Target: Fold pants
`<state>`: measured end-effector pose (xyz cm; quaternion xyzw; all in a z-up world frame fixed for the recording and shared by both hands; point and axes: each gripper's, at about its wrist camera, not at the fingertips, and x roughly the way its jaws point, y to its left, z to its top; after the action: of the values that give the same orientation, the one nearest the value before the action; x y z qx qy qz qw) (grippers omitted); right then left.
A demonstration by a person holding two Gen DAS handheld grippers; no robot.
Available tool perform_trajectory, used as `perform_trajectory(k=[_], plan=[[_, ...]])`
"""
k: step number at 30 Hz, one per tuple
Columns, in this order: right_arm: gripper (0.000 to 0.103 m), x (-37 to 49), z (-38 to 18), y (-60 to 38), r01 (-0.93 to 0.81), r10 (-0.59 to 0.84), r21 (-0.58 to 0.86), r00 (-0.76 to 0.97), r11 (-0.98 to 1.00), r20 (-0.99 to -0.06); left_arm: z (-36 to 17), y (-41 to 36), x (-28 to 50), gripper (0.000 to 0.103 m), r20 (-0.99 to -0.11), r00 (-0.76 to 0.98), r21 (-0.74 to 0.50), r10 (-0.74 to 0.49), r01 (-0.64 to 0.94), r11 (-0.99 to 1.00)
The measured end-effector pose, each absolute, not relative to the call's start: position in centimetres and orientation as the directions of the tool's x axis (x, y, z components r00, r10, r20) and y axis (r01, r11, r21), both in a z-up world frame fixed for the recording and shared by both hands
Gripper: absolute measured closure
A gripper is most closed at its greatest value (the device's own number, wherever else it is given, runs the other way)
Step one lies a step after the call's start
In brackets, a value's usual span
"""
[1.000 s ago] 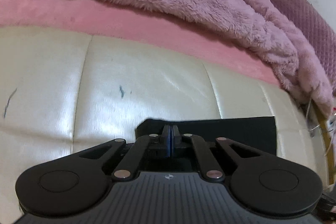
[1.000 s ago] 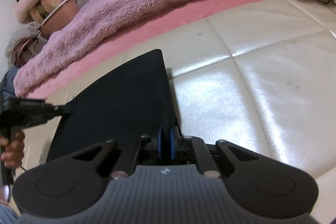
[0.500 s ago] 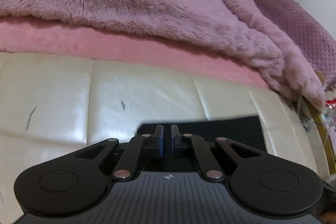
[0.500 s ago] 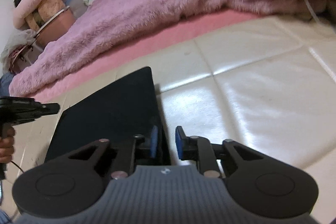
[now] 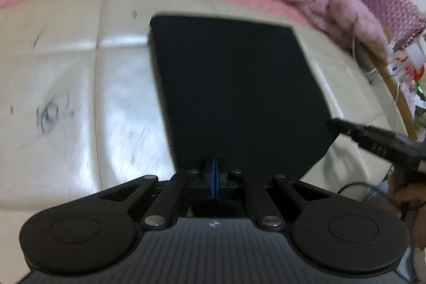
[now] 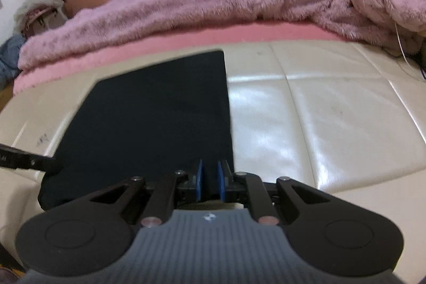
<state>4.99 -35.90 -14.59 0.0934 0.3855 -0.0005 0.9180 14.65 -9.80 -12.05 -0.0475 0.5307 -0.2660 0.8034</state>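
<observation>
The black pants (image 5: 234,95) lie folded flat on the cream cushion (image 5: 74,103). The left gripper (image 5: 214,172) is pinched tight at their near edge. The right gripper (image 6: 210,177) stands a little apart there, gripping nothing. No writing is readable.

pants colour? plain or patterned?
Black, plain, no visible pattern: pants lie folded on the cream cushion. Shows best in the left wrist view.
</observation>
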Motion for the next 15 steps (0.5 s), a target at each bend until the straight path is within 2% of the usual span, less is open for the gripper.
perform_trajectory(k=[10,11,12,14,15], plan=[[0.093,5.2,-15.0,-36.1,0.09,0.069,0.177,0.683,0.98,-0.727,-11.4,-8.4,14.2,0.098,-0.823,0.251,-0.416,-0.509,0.343,0.842],[0.086,5.0,-14.6,-36.4,0.093,0.079,0.196,0.688,0.976,-0.721,-11.1,-8.1,13.8,0.098,-0.81,0.262,-0.428,-0.525,0.348,0.834],[0.075,4.8,-14.3,-36.7,0.099,0.084,0.211,0.697,0.972,-0.712,-10.7,-7.5,13.7,0.091,-0.79,0.283,-0.44,-0.544,0.358,0.824],[0.061,4.7,-13.6,-37.6,0.098,0.113,0.256,0.711,0.962,-0.694,-10.2,-6.9,14.1,0.079,-0.774,0.318,-0.44,-0.547,0.351,0.826],[0.06,4.8,-13.4,-38.1,0.093,0.135,0.284,0.714,0.954,-0.687,-10.1,-6.6,14.7,0.075,-0.771,0.335,-0.444,-0.543,0.33,0.833]])
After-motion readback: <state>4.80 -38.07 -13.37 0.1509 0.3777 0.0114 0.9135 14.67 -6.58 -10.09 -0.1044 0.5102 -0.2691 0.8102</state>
